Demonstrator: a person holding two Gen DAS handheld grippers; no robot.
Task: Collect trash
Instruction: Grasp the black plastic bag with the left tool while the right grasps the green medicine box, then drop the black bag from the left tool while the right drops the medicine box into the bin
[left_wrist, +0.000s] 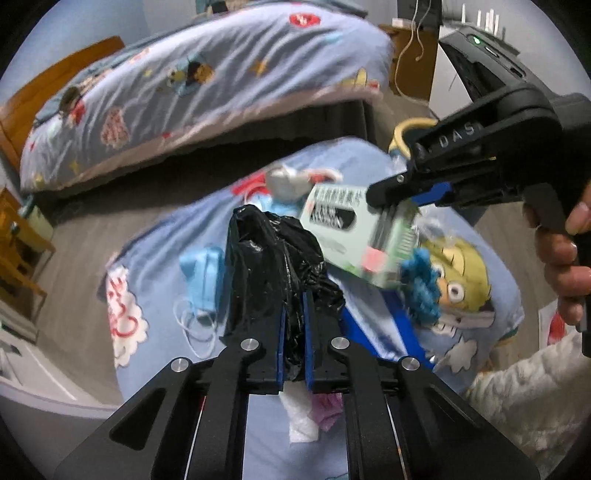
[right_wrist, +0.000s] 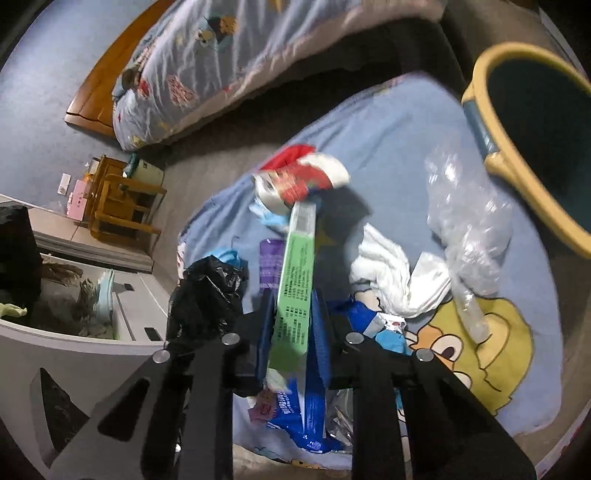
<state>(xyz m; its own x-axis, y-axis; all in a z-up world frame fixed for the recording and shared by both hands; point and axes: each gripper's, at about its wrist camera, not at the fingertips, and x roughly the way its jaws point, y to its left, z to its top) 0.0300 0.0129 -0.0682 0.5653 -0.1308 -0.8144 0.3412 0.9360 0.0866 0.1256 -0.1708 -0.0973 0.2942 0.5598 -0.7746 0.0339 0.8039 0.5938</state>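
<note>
While the left gripper (left_wrist: 294, 339) pinches a black bag (left_wrist: 273, 258) at lower centre, the right gripper (right_wrist: 293, 332) clamps a green box (right_wrist: 295, 280), both just above a blue cartoon sheet (right_wrist: 399, 122) strewn with wrappers. Beyond, at the sheet's upper-right edge, stands a yellow-rimmed bin (right_wrist: 517, 173). Bare grey floor (left_wrist: 92, 229) opens leftward before the bed (left_wrist: 207, 74).

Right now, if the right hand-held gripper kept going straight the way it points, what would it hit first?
Probably the red-and-white wrapper: the green box clamped in the right hand-held gripper points at it, though depth is hard to judge.
</note>
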